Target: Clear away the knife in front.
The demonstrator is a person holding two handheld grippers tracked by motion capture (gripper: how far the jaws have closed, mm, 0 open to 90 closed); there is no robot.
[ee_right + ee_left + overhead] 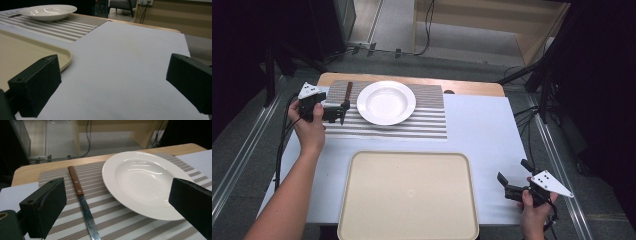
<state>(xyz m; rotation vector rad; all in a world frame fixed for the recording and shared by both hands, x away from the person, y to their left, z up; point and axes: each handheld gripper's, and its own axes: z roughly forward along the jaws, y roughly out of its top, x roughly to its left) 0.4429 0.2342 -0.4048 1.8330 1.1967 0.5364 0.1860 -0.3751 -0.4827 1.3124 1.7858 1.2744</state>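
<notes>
A knife with a brown wooden handle [348,91] and a serrated blade lies on the striped placemat [427,120], left of a white deep plate [386,102]. My left gripper [341,112] hovers over the blade end, open. In the left gripper view the knife [82,200] runs up between the wide-apart jaws of the left gripper [117,195], nearer the left one, with the plate [142,180] on the right. My right gripper [513,173] is open and empty near the table's front right corner. In its own view the right gripper [112,72] is over bare white table.
A large empty beige tray [408,195] sits at the front middle of the white table, its rounded corner [63,58] left of the right gripper. The table's wooden back edge [462,86] lies behind the placemat. Cables and dark stands surround the table.
</notes>
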